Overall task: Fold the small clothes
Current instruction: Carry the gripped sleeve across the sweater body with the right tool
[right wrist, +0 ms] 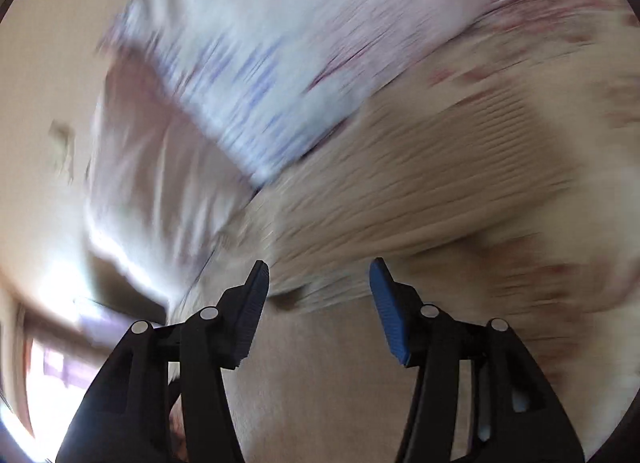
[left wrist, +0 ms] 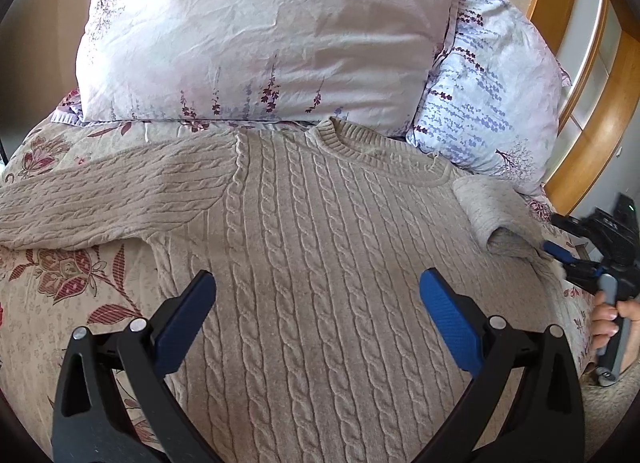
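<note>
A beige cable-knit sweater (left wrist: 320,247) lies flat on the bed, neck toward the pillows, left sleeve (left wrist: 100,199) stretched out to the left. Its right sleeve (left wrist: 492,215) is folded over at the right shoulder. My left gripper (left wrist: 318,283) hovers open over the sweater's body, empty. My right gripper (left wrist: 560,255) shows at the right edge beside the folded sleeve; whether it touches the knit is unclear. In the right wrist view the right gripper (right wrist: 318,275) is open with nothing between its jaws; the picture is heavily blurred, with beige knit (right wrist: 420,203) ahead.
A floral bedspread (left wrist: 60,303) covers the bed. A pink floral pillow (left wrist: 260,35) and a blue-patterned pillow (left wrist: 488,103) lie just beyond the collar. A wooden bed frame (left wrist: 592,143) curves along the right. A hand (left wrist: 608,319) holds the right gripper.
</note>
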